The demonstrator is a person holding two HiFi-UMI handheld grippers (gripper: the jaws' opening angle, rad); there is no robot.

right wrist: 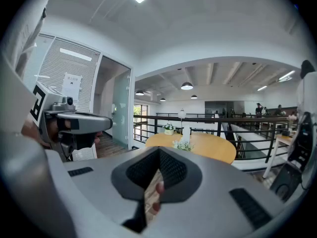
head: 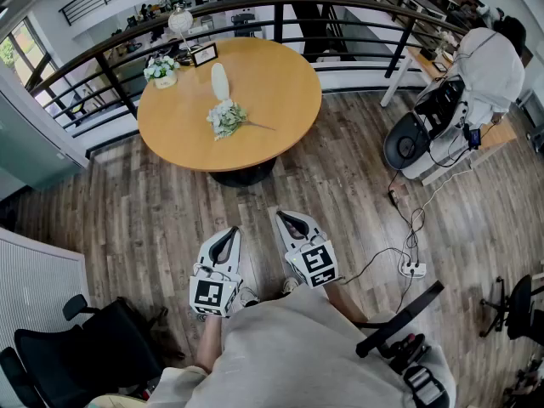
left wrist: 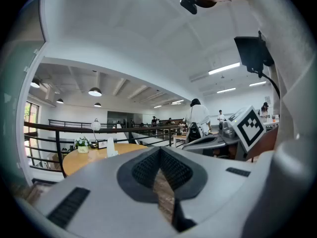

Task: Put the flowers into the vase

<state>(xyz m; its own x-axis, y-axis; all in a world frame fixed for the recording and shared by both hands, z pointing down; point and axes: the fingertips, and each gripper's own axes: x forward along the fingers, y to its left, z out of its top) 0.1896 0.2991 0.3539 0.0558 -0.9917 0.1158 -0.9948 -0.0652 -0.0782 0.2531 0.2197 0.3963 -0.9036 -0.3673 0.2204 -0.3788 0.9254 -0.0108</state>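
Observation:
A bunch of white flowers (head: 226, 119) lies on the round wooden table (head: 280, 100), just in front of a slim white vase (head: 219, 82) that stands upright. The right gripper view shows the flowers (right wrist: 184, 145) and the vase (right wrist: 186, 134) far ahead. My left gripper (head: 228, 232) and right gripper (head: 285, 217) hang side by side over the wooden floor, well short of the table. Both have their jaws together with nothing between them. In the left gripper view the vase (left wrist: 111, 148) is small and distant.
On the table's far left stand a small pot of flowers (head: 161, 70), a picture frame (head: 202, 54) and a lamp (head: 180, 22). A black railing (head: 102, 62) curves behind the table. An office chair (head: 76, 347) is at lower left. Cables and a power strip (head: 412, 269) lie at right, near a cloth-covered machine (head: 476, 75).

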